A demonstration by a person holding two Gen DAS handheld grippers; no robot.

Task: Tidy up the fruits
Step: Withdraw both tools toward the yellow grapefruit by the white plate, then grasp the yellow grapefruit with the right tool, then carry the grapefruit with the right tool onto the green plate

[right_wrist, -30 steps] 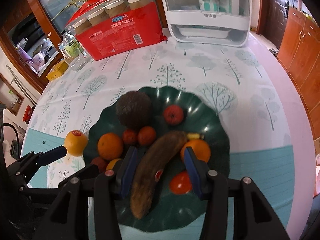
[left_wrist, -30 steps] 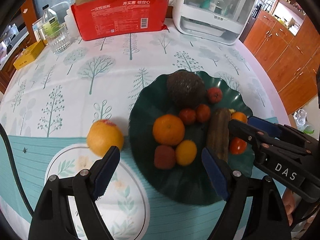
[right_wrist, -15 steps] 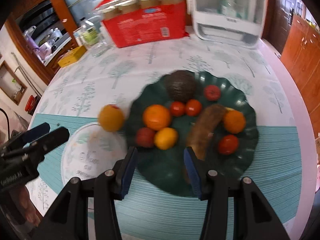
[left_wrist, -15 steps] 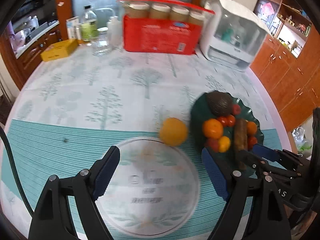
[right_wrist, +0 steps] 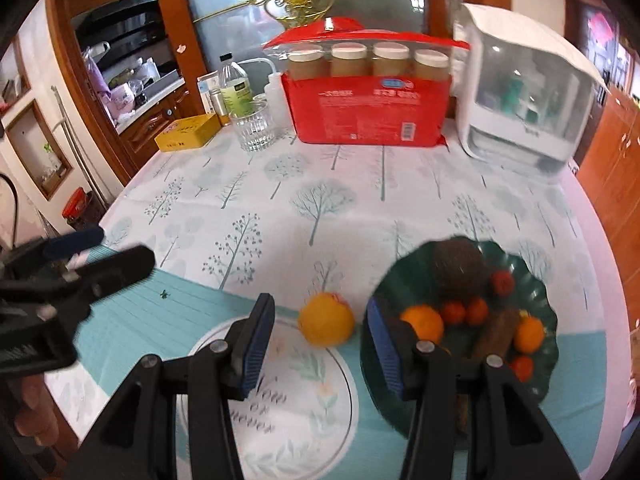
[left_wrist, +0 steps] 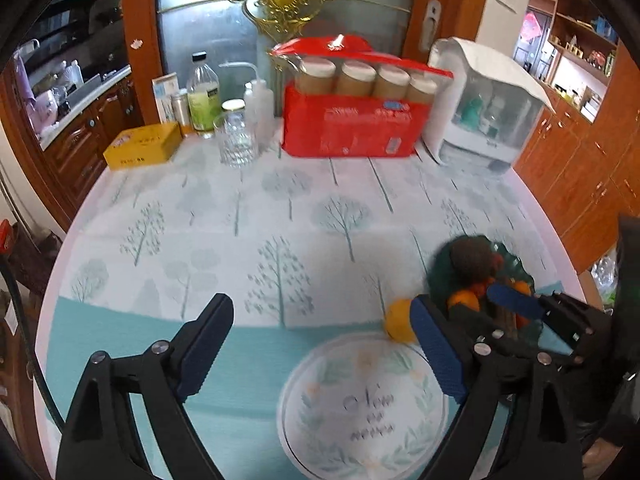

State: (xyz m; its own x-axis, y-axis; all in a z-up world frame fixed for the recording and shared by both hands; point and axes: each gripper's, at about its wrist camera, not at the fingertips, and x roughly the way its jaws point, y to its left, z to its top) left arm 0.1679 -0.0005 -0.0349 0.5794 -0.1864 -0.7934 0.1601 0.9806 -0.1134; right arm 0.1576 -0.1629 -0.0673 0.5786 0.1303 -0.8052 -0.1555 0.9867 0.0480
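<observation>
A round table under a tree-printed cloth (right_wrist: 320, 200) fills the middle of both views, with wooden cabinets (left_wrist: 580, 184) at the right edge and a frosted door at top. At centre right, a dark green plate (right_wrist: 416, 276) holds roughly nine fruits; one lone orange (right_wrist: 326, 324) sits on the cloth just left of it. Both tilt downward over the table: the left gripper (left_wrist: 320, 344), jaws wide, has just been opening with nothing between them; the right gripper (right_wrist: 320, 344) is part open, empty.
</observation>
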